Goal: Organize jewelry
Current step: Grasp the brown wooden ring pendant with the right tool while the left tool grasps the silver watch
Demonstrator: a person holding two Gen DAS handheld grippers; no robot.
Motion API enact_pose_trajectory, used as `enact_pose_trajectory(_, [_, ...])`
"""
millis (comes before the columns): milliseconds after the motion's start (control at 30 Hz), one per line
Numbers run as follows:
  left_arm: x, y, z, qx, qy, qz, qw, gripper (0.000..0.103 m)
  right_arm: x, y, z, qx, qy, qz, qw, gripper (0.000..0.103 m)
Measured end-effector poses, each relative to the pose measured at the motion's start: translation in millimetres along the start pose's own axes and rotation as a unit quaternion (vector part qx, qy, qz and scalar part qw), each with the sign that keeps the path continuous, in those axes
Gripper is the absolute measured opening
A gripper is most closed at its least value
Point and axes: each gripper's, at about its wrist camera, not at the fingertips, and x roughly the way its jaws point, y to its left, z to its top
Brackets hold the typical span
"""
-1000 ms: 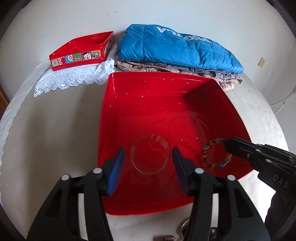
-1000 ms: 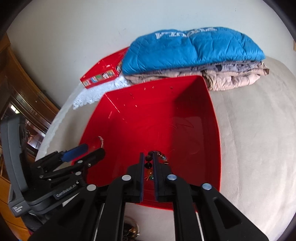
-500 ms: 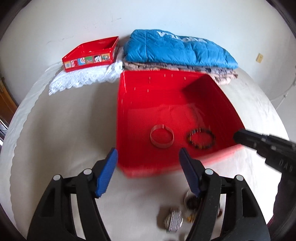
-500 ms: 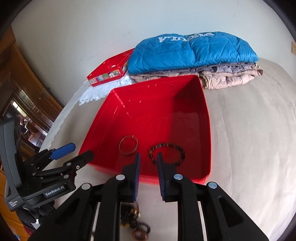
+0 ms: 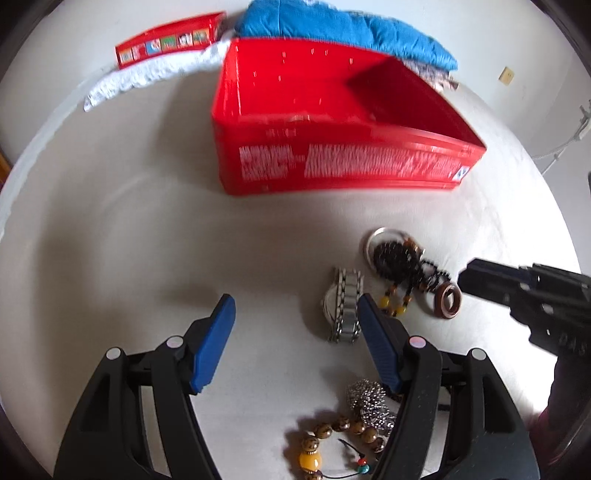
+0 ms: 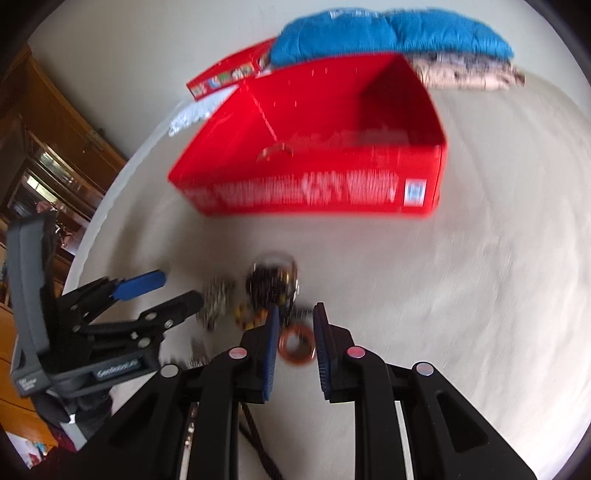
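A red box (image 5: pixel 332 166) (image 6: pixel 314 192) stands on the pale cloth; a clear bangle (image 6: pixel 275 151) lies inside it. In front lies loose jewelry: a metal watch (image 5: pixel 343 306), a dark bead string on a clear bangle (image 5: pixel 397 254), a brown ring (image 5: pixel 447 300) (image 6: pixel 296 345), an amber bead bracelet (image 5: pixel 332 437) and a silver chain (image 5: pixel 367 400). My left gripper (image 5: pixel 295 310) is open and empty, with the watch just inside its right finger. My right gripper (image 6: pixel 295 317) is open, its fingers on either side of the brown ring.
A folded blue jacket (image 5: pixel 332 26) on beige clothes lies behind the box. A small red tin (image 5: pixel 170 38) sits on white lace (image 5: pixel 147 74) at the back left. A wooden cabinet (image 6: pixel 44 147) stands to the left.
Both grippers have pulled back from the red box and dropped low over the loose jewelry in front of it. The right gripper has opened; it now straddles the brown ring.
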Motion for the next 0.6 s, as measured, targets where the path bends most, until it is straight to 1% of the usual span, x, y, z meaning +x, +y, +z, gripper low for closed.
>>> enact_pose_trajectory(67, [1, -1, -1, 0.003, -0.008, 0.008, 0.9999, 0.069, 1, -3, -7, 0.001, 0.0, -0.006, 1.0, 0.019])
enact_pose_trajectory(100, [0, -2, -2, 0.006, -0.014, 0.017, 0.9998, 0.069, 2, -5, -8, 0.004, 0.0, -0.007, 1.0, 0.022])
enact_pose_trajectory(133, [-1, -3, -2, 0.008, -0.018, 0.02, 0.9996, 0.069, 3, -7, -9, 0.007, 0.002, -0.005, 1.0, 0.027])
enact_pose_trajectory(200, [-3, -5, -3, 0.012, -0.021, 0.017, 0.9996, 0.07, 6, -9, -9, 0.012, 0.005, 0.0, 1.0, 0.03])
enact_pose_trajectory(267, [-5, -7, -4, 0.014, -0.024, 0.012, 0.9996, 0.071, 8, -9, -9, 0.01, 0.009, 0.004, 1.0, 0.03])
enact_pose_trajectory(367, [-7, -7, -2, 0.013, -0.03, 0.017, 0.9993, 0.072, 12, -3, -10, 0.004, 0.01, -0.001, 1.0, 0.03])
enact_pose_trajectory(467, [-8, -6, -2, 0.011, -0.031, 0.017, 0.9993, 0.073, 14, 3, -11, -0.008, 0.008, -0.014, 1.0, 0.033])
enact_pose_trajectory(600, [-4, -8, -2, 0.013, -0.027, 0.018, 0.9994, 0.074, 19, 13, -13, -0.031, 0.001, -0.044, 0.999, 0.034])
